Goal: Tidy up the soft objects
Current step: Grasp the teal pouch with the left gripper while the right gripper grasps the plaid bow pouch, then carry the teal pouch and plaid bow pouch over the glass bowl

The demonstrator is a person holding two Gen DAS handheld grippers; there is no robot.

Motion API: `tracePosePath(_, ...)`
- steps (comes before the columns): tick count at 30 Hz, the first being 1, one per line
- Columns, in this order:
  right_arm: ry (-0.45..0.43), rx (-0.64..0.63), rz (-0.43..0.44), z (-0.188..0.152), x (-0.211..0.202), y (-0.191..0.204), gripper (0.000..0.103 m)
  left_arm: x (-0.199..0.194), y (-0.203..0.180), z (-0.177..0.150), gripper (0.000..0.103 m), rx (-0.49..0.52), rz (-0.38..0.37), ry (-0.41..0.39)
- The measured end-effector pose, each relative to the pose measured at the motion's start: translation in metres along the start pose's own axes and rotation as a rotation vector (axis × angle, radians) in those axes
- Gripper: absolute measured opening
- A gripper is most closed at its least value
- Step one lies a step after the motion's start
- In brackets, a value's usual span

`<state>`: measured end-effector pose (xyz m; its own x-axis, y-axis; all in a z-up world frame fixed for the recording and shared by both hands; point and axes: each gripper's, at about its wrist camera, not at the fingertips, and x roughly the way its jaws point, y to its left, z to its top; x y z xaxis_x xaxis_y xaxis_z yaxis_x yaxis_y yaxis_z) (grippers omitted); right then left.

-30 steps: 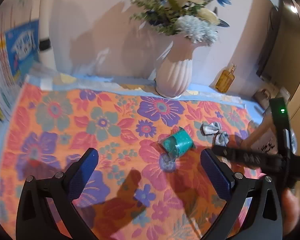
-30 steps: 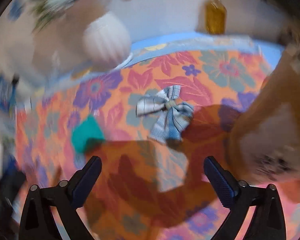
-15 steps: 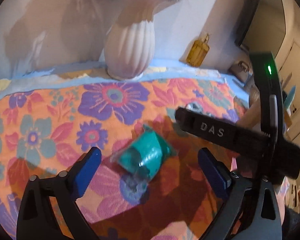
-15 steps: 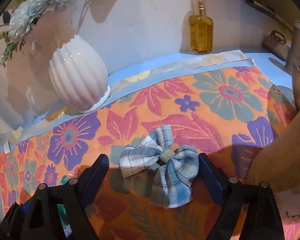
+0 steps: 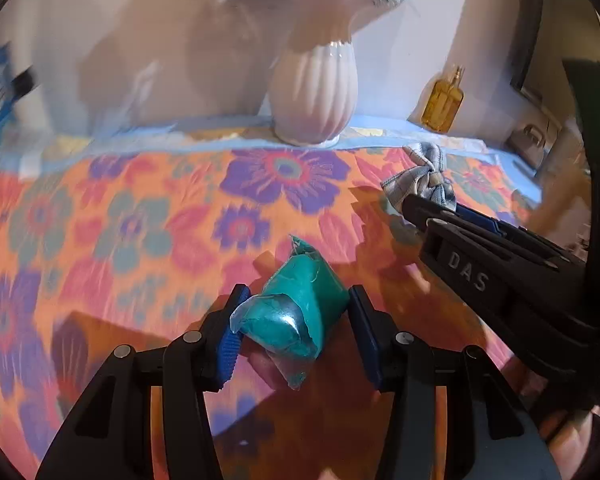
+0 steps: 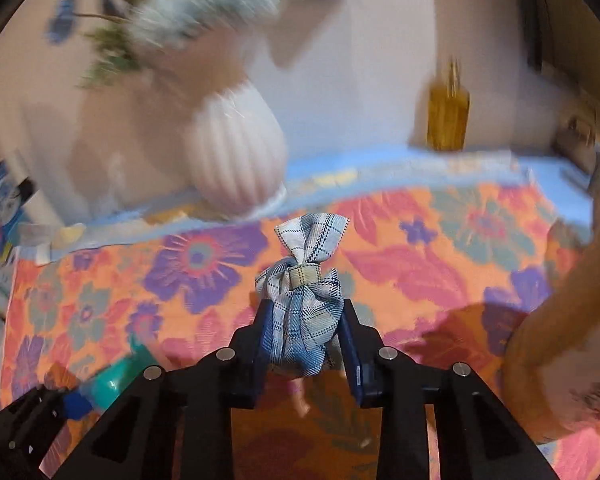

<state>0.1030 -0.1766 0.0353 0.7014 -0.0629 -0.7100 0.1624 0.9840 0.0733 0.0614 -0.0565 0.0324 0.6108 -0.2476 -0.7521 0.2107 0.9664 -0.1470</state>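
Closest in the left wrist view, the left gripper [image 5: 295, 328] has just been closing and now pinches a teal packet [image 5: 300, 312] wrapped in clear plastic. Both blue pads [image 5: 229, 346] touch the packet's sides, with the jaws roughly halfway in. The packet tilts toward one o'clock, and its near end hangs below the pads over a shadowed patch of flowered cloth [image 5: 139, 232].

At three o'clock in that view the right gripper [image 5: 428, 204] reaches in from the edge of the picture; its rear is cut off by the fisheye rim.

In the right wrist view, the right gripper [image 6: 304, 340] has also just been closing, and its narrow jaws squeeze the lower half of a blue plaid bow [image 6: 304, 304]. The bow's upper loop stands free above the fingers at twelve o'clock. Whether the bow is lifted clear of the orange flowered cloth [image 6: 440, 272] is hard to tell.

At eight o'clock a teal smear is the packet [image 6: 115, 380], mostly hidden behind the left gripper [image 6: 39, 408].

Farther back, blurred by motion, a white ribbed vase [image 6: 235, 152] stands at eleven o'clock and an amber bottle [image 6: 448, 116] at one o'clock, both against the wall. The flowers in the vase are a streaked blur, cut off at the top. A tan shape [image 6: 560, 344] at four o'clock is too blurred to name.
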Motion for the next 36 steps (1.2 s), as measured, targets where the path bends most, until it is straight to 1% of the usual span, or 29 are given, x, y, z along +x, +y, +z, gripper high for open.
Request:
tracePosePath(3,0.012,0.002,0.078,-0.016,-0.017,-0.004,0.031,-0.030,-0.002,-0.023,0.047,-0.002,0.043,-0.049)
tracePosePath(6,0.015,0.017,0.123,-0.033,-0.035,-0.013,0.031,-0.056,-0.006,-0.044,0.047,0.019,0.089,-0.100)
tracePosePath(8,0.030,0.029,0.158,-0.046,-0.048,-0.019,0.031,-0.068,-0.007,-0.055,0.047,0.026,0.101,-0.113)
tracePosePath(11,0.033,0.031,0.167,-0.065,-0.069,-0.027,0.031,-0.072,-0.009,-0.063,0.047,0.025,0.114,-0.123)
tracePosePath(13,0.032,0.029,0.161,-0.076,-0.081,-0.031,0.031,-0.080,-0.010,-0.068,0.047,0.016,0.110,-0.143)
tracePosePath(16,0.029,0.027,0.155,-0.088,-0.094,-0.035,0.031,-0.087,-0.011,-0.076,0.047,0.006,0.083,-0.151)
tracePosePath(18,0.025,0.033,0.148,-0.093,-0.101,-0.038,0.031,-0.091,-0.017,-0.081,0.047,0.030,0.068,-0.158)
tracePosePath(21,-0.023,0.023,0.084,-0.098,-0.117,-0.043,0.031,-0.099,-0.027,-0.089,0.047,0.071,0.045,-0.169)
tracePosePath(23,-0.026,0.014,0.083,-0.098,-0.126,-0.046,0.031,-0.101,-0.031,-0.092,0.047,0.075,0.037,-0.160)
tracePosePath(25,-0.028,0.020,0.095,-0.095,-0.138,-0.051,0.031,-0.107,-0.035,-0.092,0.047,0.068,0.013,-0.172)
tracePosePath(26,-0.048,0.027,0.099,-0.091,-0.148,-0.055,0.031,-0.112,-0.038,-0.091,0.047,0.066,-0.004,-0.184)
tracePosePath(27,-0.062,0.028,0.098,-0.090,-0.155,-0.057,0.031,-0.118,-0.043,-0.088,0.047,0.066,-0.019,-0.199)
tracePosePath(29,-0.118,0.031,0.099,-0.079,-0.179,-0.066,0.031,-0.131,-0.056,-0.081,0.047,0.083,-0.039,-0.233)
tracePosePath(33,-0.215,0.104,0.105,-0.057,-0.220,-0.095,0.031,-0.161,-0.089,-0.055,0.047,0.147,-0.080,-0.319)
tracePosePath(36,-0.255,0.188,0.077,-0.045,-0.236,-0.123,0.031,-0.174,-0.117,-0.031,0.047,0.165,-0.156,-0.354)
